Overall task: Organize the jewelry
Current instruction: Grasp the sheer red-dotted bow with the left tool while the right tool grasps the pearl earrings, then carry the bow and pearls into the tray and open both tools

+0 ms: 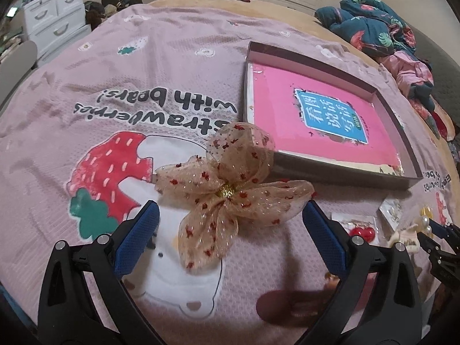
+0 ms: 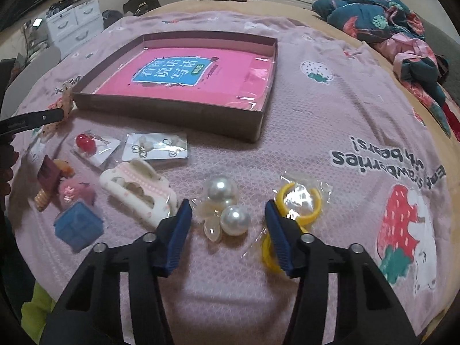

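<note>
In the left wrist view a beige mesh bow (image 1: 230, 189) with red specks lies on the pink blanket, between and just past the tips of my open left gripper (image 1: 230, 218). The shallow brown box (image 1: 325, 161) with a pink book inside sits to its right. In the right wrist view my right gripper (image 2: 228, 215) is open around a pearl hair ornament (image 2: 227, 207). The box (image 2: 184, 115) lies ahead. A bagged yellow ring (image 2: 299, 204) touches the right finger.
Left of the right gripper lie a white claw clip (image 2: 138, 192), a blue box-shaped piece (image 2: 77, 224), a pink fuzzy clip (image 2: 76, 191), red cherry earrings (image 2: 86, 143) and an earring card (image 2: 156, 146). Folded clothes (image 2: 388, 20) lie at the far right.
</note>
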`<control>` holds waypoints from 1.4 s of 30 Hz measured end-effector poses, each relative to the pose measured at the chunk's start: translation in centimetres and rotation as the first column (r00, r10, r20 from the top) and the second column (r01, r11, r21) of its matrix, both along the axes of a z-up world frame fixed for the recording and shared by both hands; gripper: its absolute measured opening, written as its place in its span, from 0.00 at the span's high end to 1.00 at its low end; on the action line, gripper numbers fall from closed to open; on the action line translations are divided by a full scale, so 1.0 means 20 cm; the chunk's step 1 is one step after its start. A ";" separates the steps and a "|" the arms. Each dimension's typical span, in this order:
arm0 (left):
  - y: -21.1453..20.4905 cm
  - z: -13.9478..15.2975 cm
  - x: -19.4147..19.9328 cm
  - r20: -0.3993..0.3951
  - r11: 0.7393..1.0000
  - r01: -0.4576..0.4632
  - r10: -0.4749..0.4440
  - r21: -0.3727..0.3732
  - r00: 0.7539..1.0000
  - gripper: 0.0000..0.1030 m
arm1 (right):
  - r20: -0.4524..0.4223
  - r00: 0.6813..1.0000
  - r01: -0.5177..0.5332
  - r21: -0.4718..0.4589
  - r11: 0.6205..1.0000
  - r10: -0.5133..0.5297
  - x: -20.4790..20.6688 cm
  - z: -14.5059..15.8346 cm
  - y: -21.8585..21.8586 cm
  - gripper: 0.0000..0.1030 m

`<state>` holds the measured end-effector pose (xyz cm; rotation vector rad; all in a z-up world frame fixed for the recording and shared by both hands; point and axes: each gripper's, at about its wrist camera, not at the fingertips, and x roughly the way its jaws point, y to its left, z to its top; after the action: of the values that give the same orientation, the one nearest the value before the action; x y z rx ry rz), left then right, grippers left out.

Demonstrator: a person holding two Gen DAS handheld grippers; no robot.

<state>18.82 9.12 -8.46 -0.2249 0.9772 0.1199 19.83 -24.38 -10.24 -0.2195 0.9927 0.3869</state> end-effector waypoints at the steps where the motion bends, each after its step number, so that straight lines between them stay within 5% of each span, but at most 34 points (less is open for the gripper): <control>1: 0.00 -0.01 0.01 -0.001 1.000 0.002 -0.002 -0.004 1.000 0.18 | -0.001 1.000 -0.005 0.001 1.000 0.005 0.01 -0.01 0.00 0.62; 4: 0.01 -0.03 0.04 -0.007 1.000 0.012 -0.012 -0.015 1.000 0.27 | -0.013 1.000 -0.020 0.019 1.000 0.020 0.05 -0.02 0.01 0.66; 11: 0.00 -0.05 0.07 0.000 0.999 0.035 -0.035 -0.027 0.999 0.70 | -0.003 0.999 -0.034 0.051 0.998 0.034 0.07 -0.01 0.00 0.67; 14: 0.00 -0.05 0.07 0.002 0.999 0.047 -0.047 -0.017 0.999 0.80 | -0.004 1.000 -0.027 0.073 0.997 0.028 0.07 -0.01 -0.02 0.67; 29: -0.05 0.16 -0.11 0.100 0.994 0.102 -0.098 -0.027 0.990 0.85 | 0.030 0.999 -0.024 0.146 0.989 0.020 -0.02 0.13 -0.02 0.69; 42: -0.14 0.42 -0.16 0.176 0.989 0.146 -0.141 -0.017 0.974 0.85 | 0.129 0.990 -0.087 0.209 0.974 0.060 -0.06 0.42 0.10 0.69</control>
<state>15.57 6.23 -0.14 -0.1875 0.8183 -0.0466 18.65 -22.48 -1.90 -0.0838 0.8167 0.5385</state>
